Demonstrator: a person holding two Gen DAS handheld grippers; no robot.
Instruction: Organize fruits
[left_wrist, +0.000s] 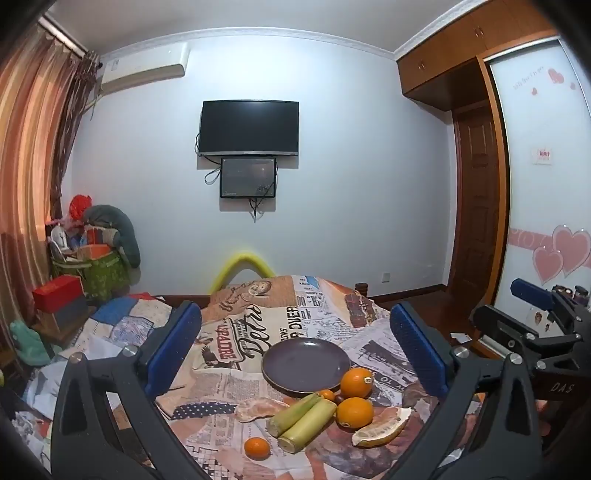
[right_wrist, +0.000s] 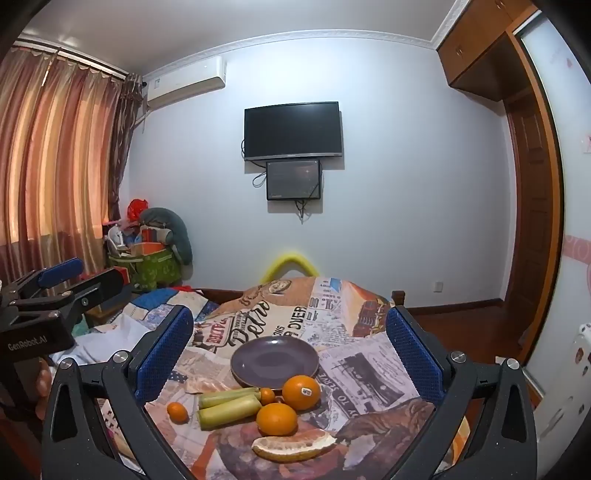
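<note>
An empty dark purple plate (left_wrist: 304, 363) (right_wrist: 274, 361) lies on a newspaper-print cloth. In front of it lie two large oranges (left_wrist: 356, 382) (right_wrist: 301, 391), one with a sticker, a second orange (left_wrist: 354, 411) (right_wrist: 277, 419), two pale green stalk pieces (left_wrist: 301, 419) (right_wrist: 229, 404), a small mandarin (left_wrist: 257, 448) (right_wrist: 177, 411), a tiny orange fruit (left_wrist: 327, 394) (right_wrist: 266, 396), a pomelo wedge (left_wrist: 382, 426) (right_wrist: 293, 445) and a peeled segment (left_wrist: 260, 408). My left gripper (left_wrist: 295, 350) and right gripper (right_wrist: 291, 350) are open and empty, above and short of the fruit.
The cloth covers a raised surface on a bed with a patchwork quilt (left_wrist: 125, 325). The other gripper shows at each view's edge (left_wrist: 535, 325) (right_wrist: 55, 295). Bags and boxes (left_wrist: 92, 258) stand at the back left by the curtain. A wardrobe (left_wrist: 543, 184) lines the right.
</note>
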